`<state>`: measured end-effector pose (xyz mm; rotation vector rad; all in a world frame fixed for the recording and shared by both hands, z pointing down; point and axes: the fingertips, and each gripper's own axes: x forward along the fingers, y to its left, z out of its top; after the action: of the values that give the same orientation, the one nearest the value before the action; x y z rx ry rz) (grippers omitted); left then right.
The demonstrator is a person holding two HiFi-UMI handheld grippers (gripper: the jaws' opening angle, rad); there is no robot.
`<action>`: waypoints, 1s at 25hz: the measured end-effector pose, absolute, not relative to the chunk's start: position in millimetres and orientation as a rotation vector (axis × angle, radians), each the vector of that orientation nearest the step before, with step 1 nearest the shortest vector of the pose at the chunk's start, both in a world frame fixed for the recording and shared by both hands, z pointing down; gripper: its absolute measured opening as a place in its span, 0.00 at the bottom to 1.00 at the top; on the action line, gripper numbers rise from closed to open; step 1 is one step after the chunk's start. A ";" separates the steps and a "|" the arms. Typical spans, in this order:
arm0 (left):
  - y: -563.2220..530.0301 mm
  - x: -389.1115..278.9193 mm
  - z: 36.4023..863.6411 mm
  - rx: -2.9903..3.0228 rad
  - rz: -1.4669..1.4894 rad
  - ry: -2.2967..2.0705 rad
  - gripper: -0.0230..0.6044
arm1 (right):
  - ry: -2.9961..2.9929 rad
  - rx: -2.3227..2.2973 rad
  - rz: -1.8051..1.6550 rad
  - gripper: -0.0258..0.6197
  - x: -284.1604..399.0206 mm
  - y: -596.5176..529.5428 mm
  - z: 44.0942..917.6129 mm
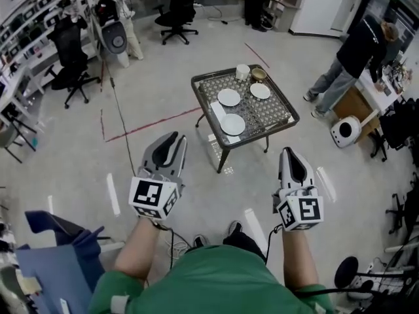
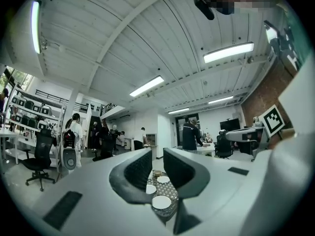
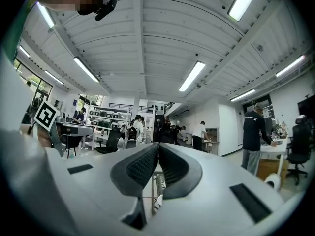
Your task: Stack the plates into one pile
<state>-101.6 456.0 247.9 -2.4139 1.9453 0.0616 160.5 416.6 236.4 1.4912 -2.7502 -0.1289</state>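
Observation:
A small dark-framed table [image 1: 284, 105] stands on the floor ahead of me. Three white plates lie apart on it: one at the left [image 1: 229, 97], one at the far right [image 1: 260, 91] and one nearest me [image 1: 233, 124]. Both grippers are held level, well short of the table. My left gripper [image 1: 171, 139] is open with nothing between its pads; in the left gripper view the plates [image 2: 162, 202] show through its gap [image 2: 157, 168]. My right gripper [image 1: 291, 154] is shut and empty, its pads meeting [image 3: 158, 157].
A white cup [image 1: 243, 71] and a small bowl [image 1: 258, 74] sit at the table's far edge. A person [image 1: 357, 54] stands at a bench to the right, with a white round device [image 1: 345, 131] on the floor nearby. Office chairs [image 1: 72, 64] stand at the left and a blue cloth [image 1: 55, 254] lies at the lower left.

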 end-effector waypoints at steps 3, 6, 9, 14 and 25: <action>442.8 -108.3 257.6 -2.434 0.070 1.950 0.17 | -2.728 1.490 -0.095 0.08 155.0 407.2 248.5; 417.8 -110.7 265.0 -2.439 0.050 1.963 0.17 | -2.732 1.470 -0.063 0.08 148.9 382.1 260.2; 392.0 -122.4 270.6 -2.423 -0.007 1.988 0.17 | -2.753 1.442 -0.017 0.08 134.2 348.4 270.6; 339.3 -153.6 286.8 -2.372 -0.111 2.050 0.17 | -2.798 1.404 0.077 0.08 102.7 280.3 294.9; 227.4 -145.3 292.8 -2.378 -0.168 2.071 0.17 | -2.816 1.365 0.171 0.08 97.7 157.8 312.9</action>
<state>-145.3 227.4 292.8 -2.3779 2.0710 -0.1680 97.7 157.8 312.9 1.3648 -2.8162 0.1711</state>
